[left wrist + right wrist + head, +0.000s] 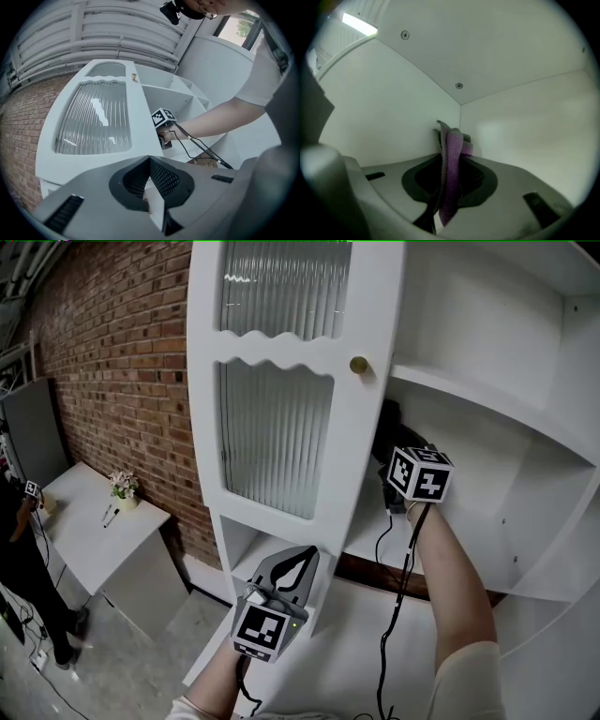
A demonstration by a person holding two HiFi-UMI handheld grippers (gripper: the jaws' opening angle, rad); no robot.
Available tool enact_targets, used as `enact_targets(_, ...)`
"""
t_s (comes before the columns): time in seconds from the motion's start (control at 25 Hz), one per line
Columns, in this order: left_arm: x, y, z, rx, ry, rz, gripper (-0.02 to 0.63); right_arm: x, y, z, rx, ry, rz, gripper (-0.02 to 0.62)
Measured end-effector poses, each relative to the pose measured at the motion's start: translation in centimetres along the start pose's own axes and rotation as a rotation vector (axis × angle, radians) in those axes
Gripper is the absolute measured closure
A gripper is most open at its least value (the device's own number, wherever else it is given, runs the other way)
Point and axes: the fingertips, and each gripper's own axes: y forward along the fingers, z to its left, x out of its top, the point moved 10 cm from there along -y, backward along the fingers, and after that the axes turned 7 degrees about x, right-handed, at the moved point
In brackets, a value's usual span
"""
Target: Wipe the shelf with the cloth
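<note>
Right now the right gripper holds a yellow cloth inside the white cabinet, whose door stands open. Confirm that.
One detail is wrong. The cloth is purple, not yellow, as the right gripper view shows. The rest stands: the right gripper holds it inside the white cabinet, whose door stands open.

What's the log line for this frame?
left gripper: shut on door edge | right gripper: shut on cloth, in shelf near back corner | contact: unclear

open door [208, 427] crowds the shelf [366, 526] on its left; the right lies open
</note>
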Motion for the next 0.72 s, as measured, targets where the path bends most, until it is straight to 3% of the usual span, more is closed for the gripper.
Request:
enact_targets(0.16, 0.0, 0.0, -0.5, -0.005, -0.006, -0.009, 0.591, 0.2, -1.3, 0.8, 0.038, -0.003, -0.008, 0.512)
enact_targets(0.44, 0.6, -0.5, -2.3, -0.028, -0.023, -0.005, 0.592, 1.9, -4.6, 4.4, 0.07, -0.13, -0.012, 0.512)
enact_targets(0.72, 1.1, -2.3, -4.5, -0.047, -0.026, 0.004, 0.591, 3.1, -8.7, 8.5, 0.084, -0.145, -0.004, 0.512)
